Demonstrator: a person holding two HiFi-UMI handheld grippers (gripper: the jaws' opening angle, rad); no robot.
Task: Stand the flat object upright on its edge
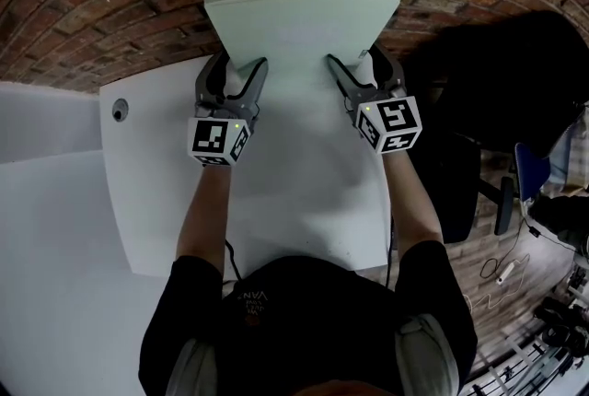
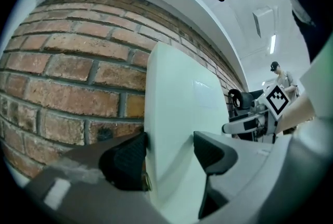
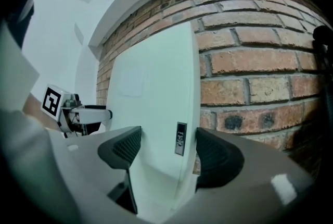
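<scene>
Flat panel point(image 1: 302, 21) stands on edge on table point(image 1: 276, 187), by brick wall point(image 1: 110, 7). L gripper point(image 1: 241, 67) & R gripper point(image 1: 352, 61) each clamp a lower side. Prob. stiff, light-ish, smooth; hold low w/ both.

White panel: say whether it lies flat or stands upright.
Upright: white panel stands on edge on the table by the brick wall, left gripper and right gripper clamping its sides.

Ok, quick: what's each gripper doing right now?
Left gripper: closed on the white panel, at its left edge.
Right gripper: closed on the white panel's right edge.
</scene>
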